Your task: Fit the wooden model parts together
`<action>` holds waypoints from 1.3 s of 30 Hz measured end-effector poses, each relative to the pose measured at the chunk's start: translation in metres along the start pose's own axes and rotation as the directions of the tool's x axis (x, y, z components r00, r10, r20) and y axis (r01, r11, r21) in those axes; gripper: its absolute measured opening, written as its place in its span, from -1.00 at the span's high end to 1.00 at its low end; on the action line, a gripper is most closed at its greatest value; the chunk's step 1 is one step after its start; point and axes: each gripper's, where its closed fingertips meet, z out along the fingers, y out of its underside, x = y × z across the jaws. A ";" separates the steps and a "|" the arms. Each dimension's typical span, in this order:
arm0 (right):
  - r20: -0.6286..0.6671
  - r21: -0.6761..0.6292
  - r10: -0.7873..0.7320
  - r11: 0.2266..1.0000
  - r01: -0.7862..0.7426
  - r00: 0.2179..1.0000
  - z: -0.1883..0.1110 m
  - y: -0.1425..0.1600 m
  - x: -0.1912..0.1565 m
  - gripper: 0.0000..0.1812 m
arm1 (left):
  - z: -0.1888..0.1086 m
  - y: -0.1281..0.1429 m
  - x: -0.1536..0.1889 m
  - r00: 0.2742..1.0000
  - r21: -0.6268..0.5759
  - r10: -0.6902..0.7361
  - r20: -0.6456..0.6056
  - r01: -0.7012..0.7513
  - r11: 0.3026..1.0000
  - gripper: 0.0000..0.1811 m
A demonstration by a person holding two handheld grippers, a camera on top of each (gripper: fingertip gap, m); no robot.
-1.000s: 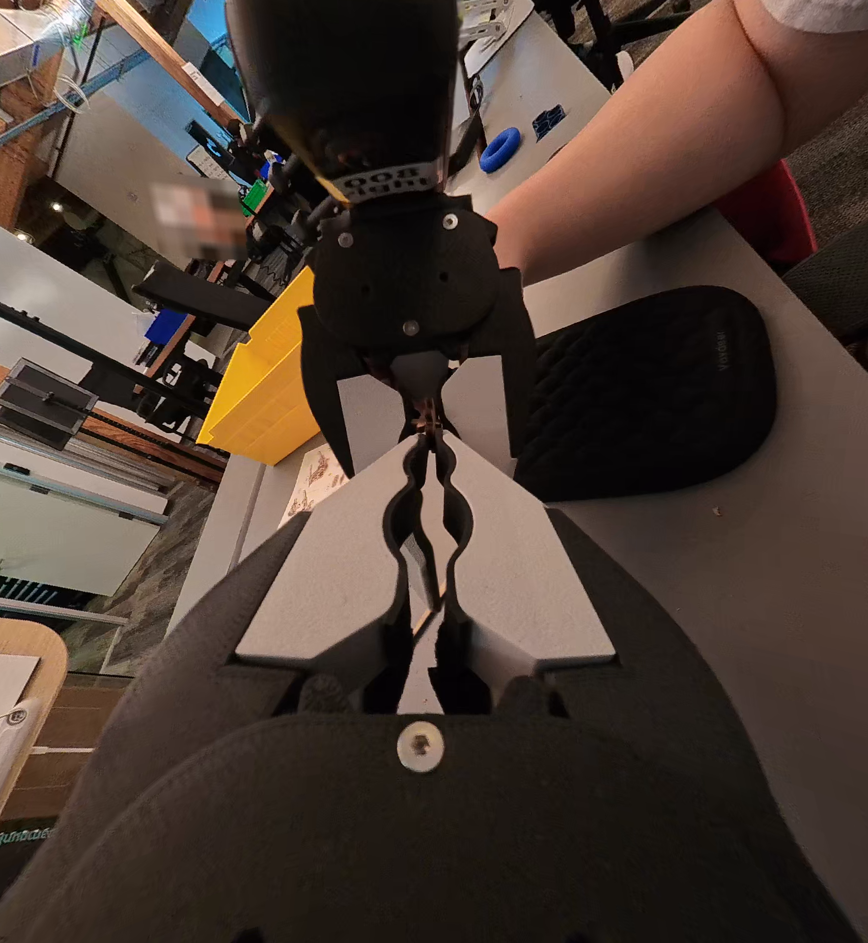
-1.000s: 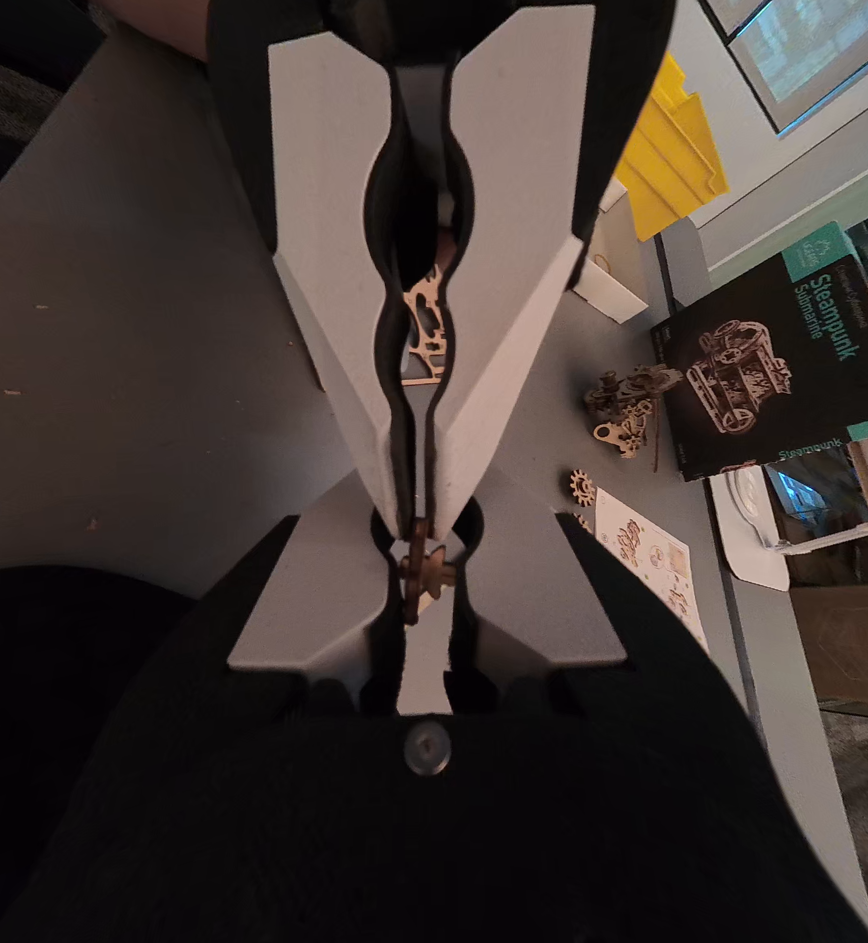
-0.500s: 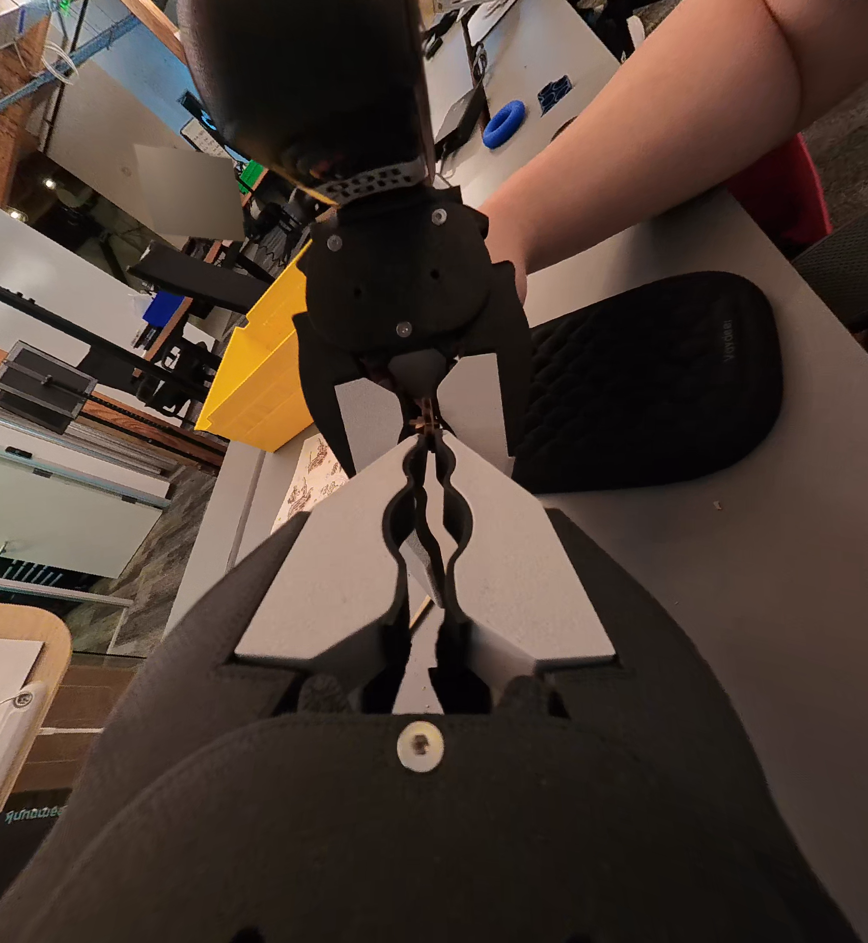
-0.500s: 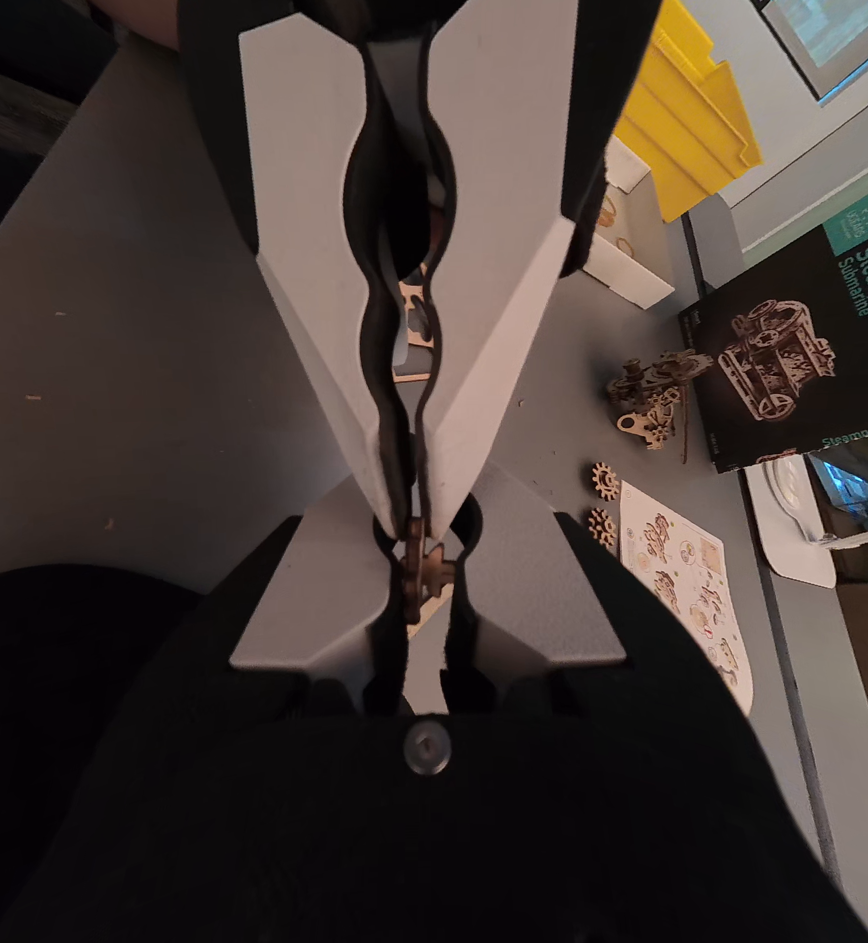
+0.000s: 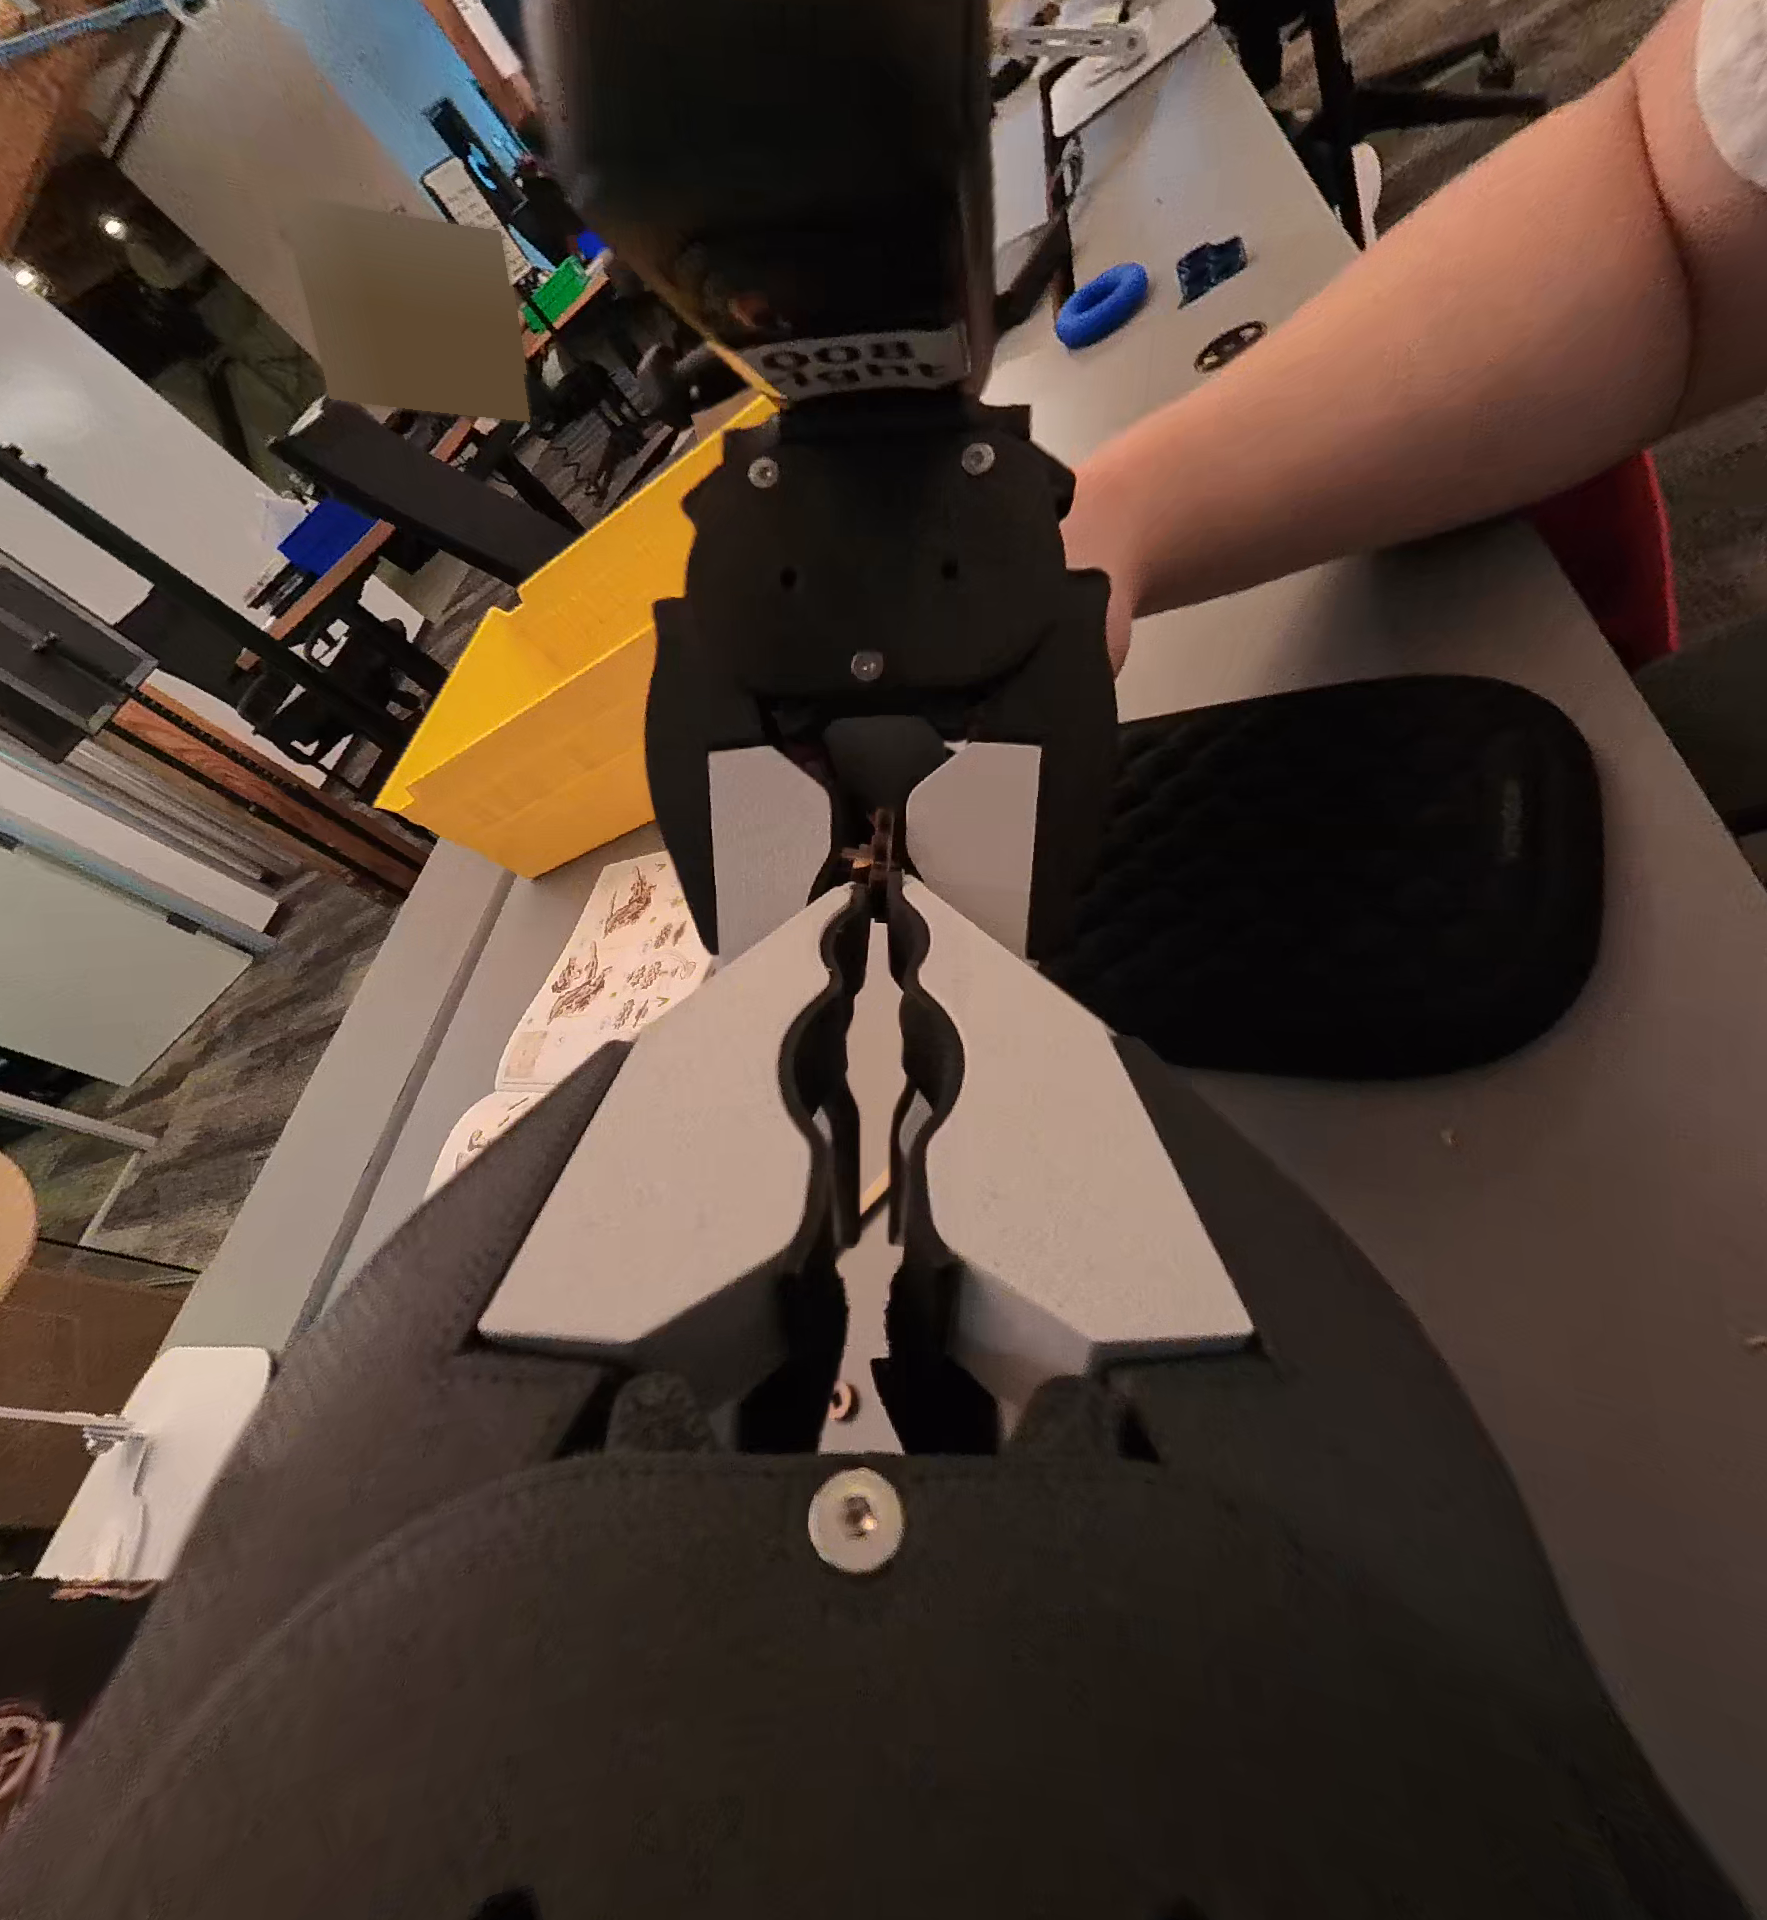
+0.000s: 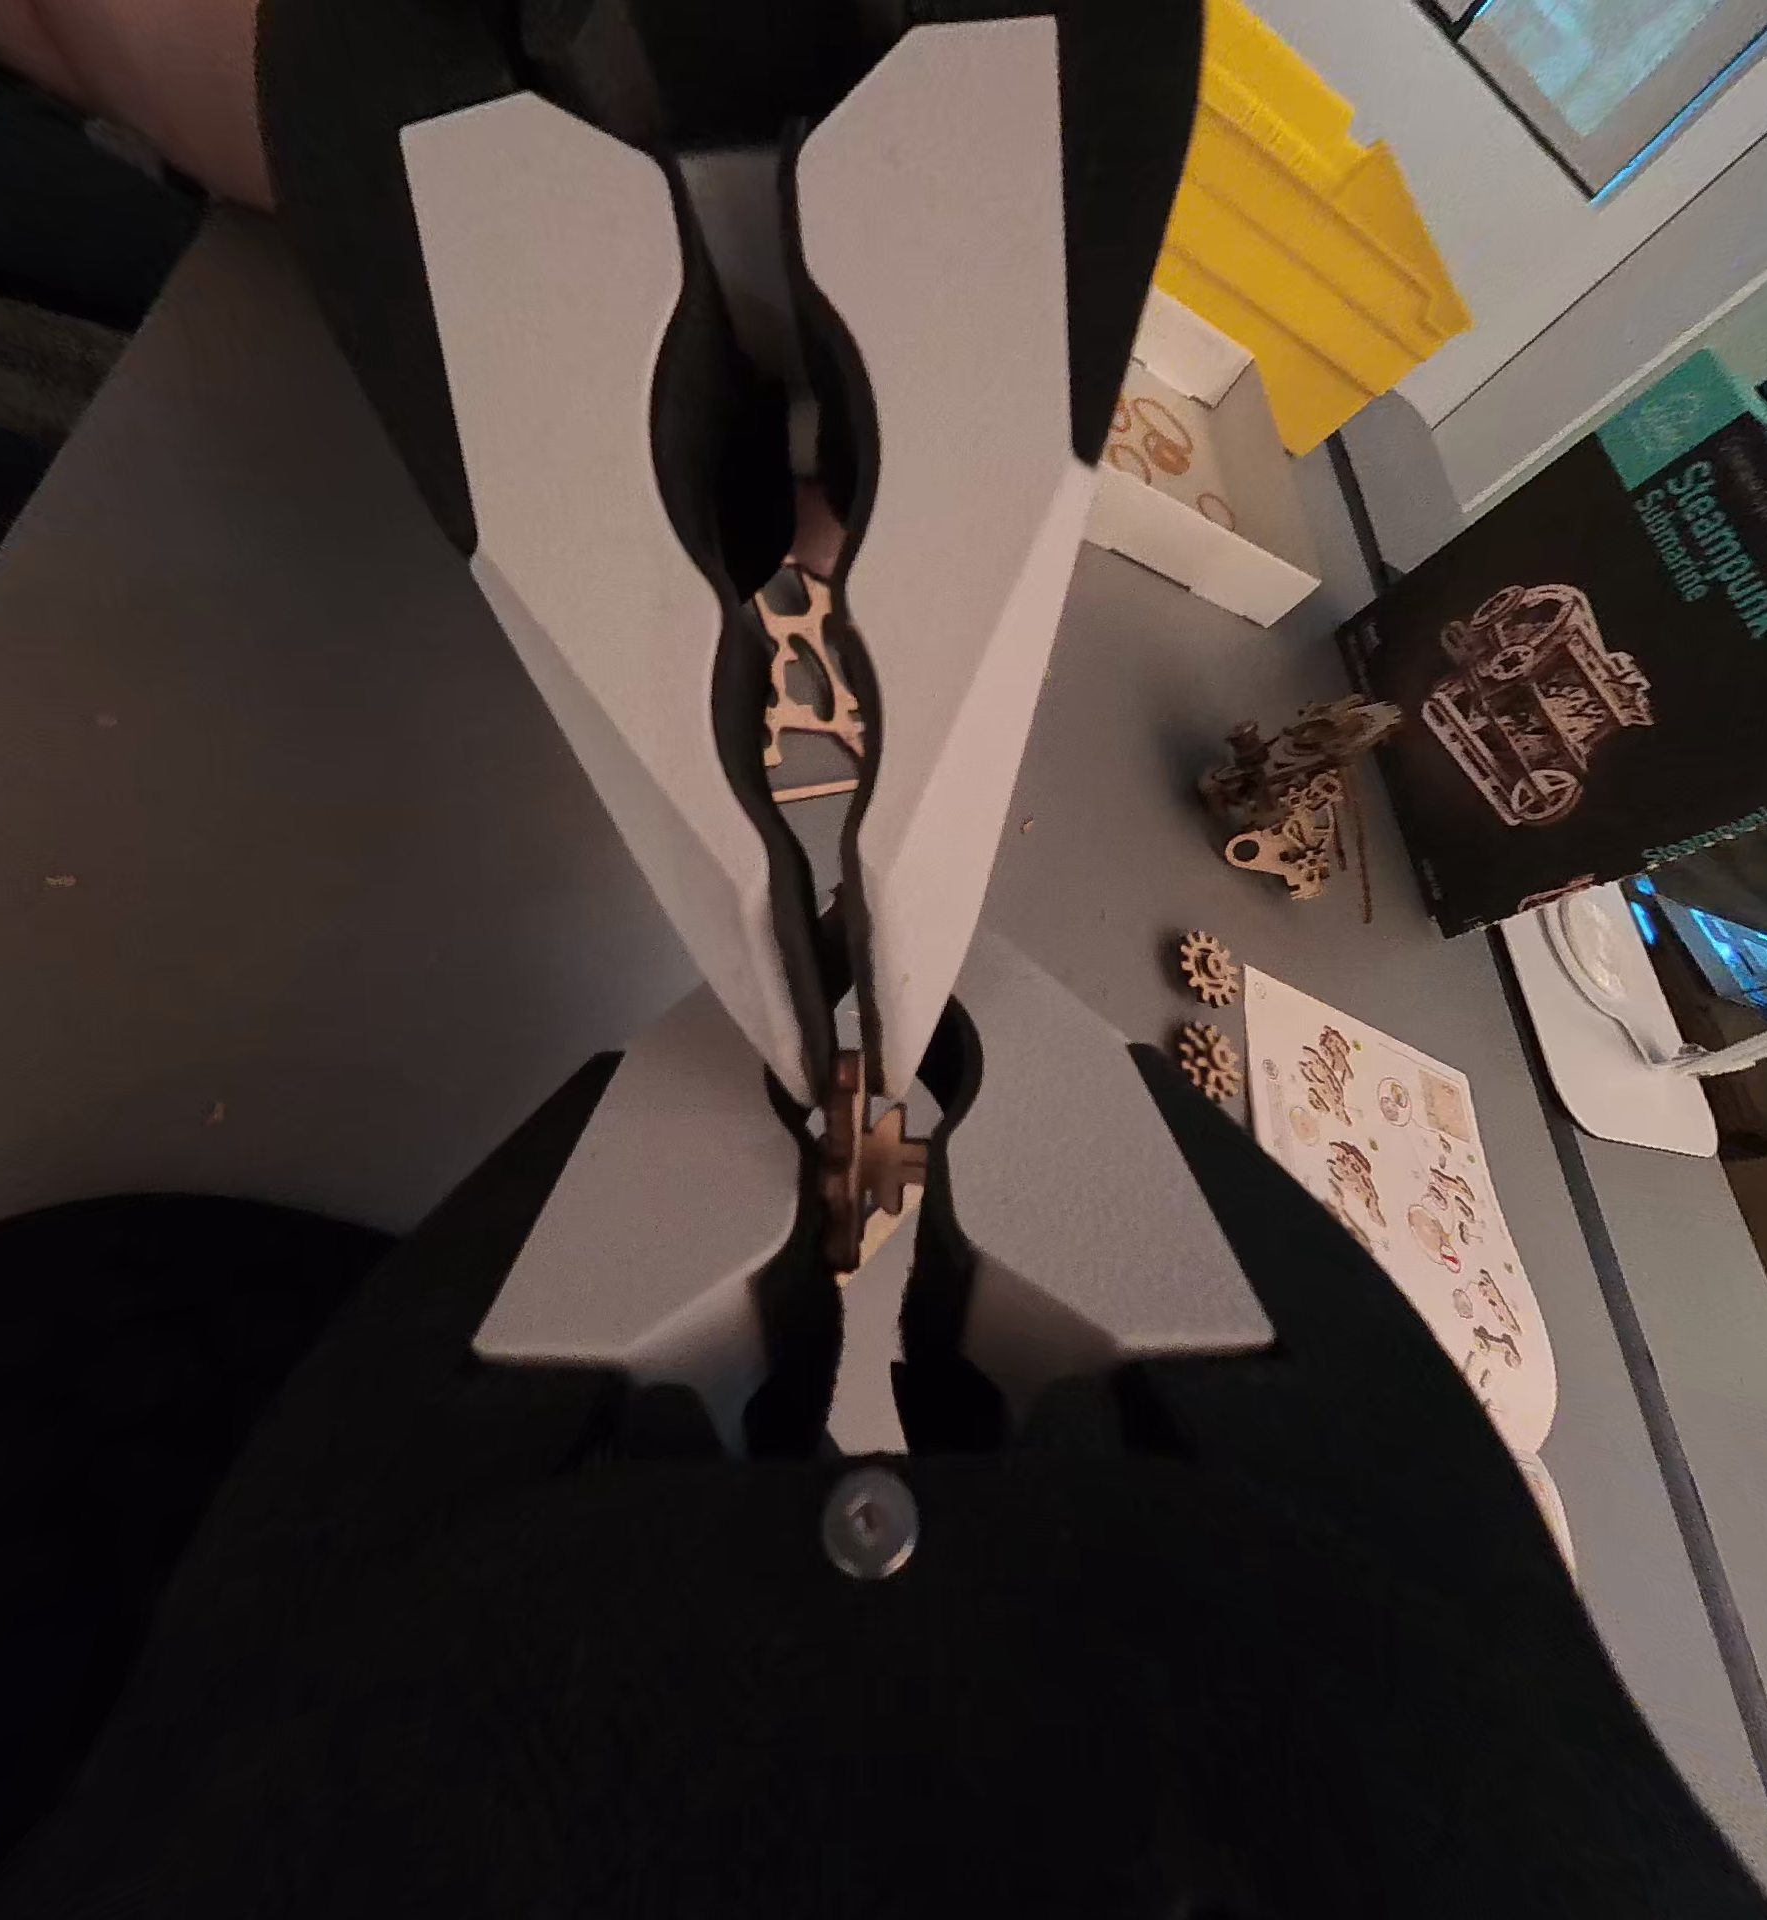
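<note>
1. Left hand-held gripper [image 5: 874,902]: it is staying clenched, its tips nipping the top rim of the wooden gear [image 6: 840,1153].
2. Right hand-held gripper [image 6: 874,1075]: it is facing the left one tip to tip. It is still clamping the same gear edge-on, with the cross-shaped peg [image 6: 894,1151] sticking out of the gear's side towards the other pad.
3. Change over the last second: the left unit is leaning over at more of an angle in the right wrist view, and both views are swinging a little. The grips are not changing on either side. The gear and peg are sitting in the same spot between the right pads.
4. My read is that they are wiggling or pressing the joint rather than re-gripping. The peg looks seated, but how deep is too small to tell, and I am not seeing any release starting.
5. The parts are being held in the air above the worktop [image 6: 235,831], not resting on it.
6. Further out on the worktop:
   - two loose gears [image 6: 1209,966] lying beside the instruction sheet [image 6: 1378,1195]
   - the partly built model [image 6: 1284,810] just in front of the black kit box [image 6: 1585,686]
   - the yellow bin [image 6: 1294,260] at the far edge
7. The person's forearm [image 5: 1378,416] is reaching in over the black pad [image 5: 1378,883].
</note>
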 end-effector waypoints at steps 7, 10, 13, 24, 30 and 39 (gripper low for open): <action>-0.080 0.004 -0.074 0.997 0.074 0.994 -0.005 0.001 0.010 0.94 | 0.004 -0.002 -0.003 0.998 0.002 -0.058 0.033 0.058 0.998 0.98; -0.086 0.017 -0.081 0.996 0.083 0.993 -0.006 0.000 0.010 0.94 | 0.005 -0.002 -0.004 0.995 0.009 -0.099 0.032 0.099 0.995 0.97; -0.081 0.025 -0.081 0.996 0.083 0.993 -0.006 -0.001 0.010 0.94 | 0.005 -0.003 -0.004 0.994 0.018 -0.105 0.022 0.104 0.994 0.97; 0.021 -0.006 -0.005 1.000 0.005 1.000 0.000 -0.001 -0.004 0.92 | -0.002 -0.003 0.000 1.000 0.047 0.002 0.003 -0.002 0.999 0.94; 0.075 -0.014 -0.012 1.000 0.014 0.997 0.002 0.000 -0.015 0.92 | -0.002 -0.001 0.007 0.998 0.040 0.056 -0.022 -0.055 0.998 0.95; 0.096 -0.025 -0.025 0.999 0.028 0.995 0.003 0.001 -0.020 0.92 | -0.003 -0.001 0.011 0.993 0.034 0.112 -0.029 -0.111 0.993 0.94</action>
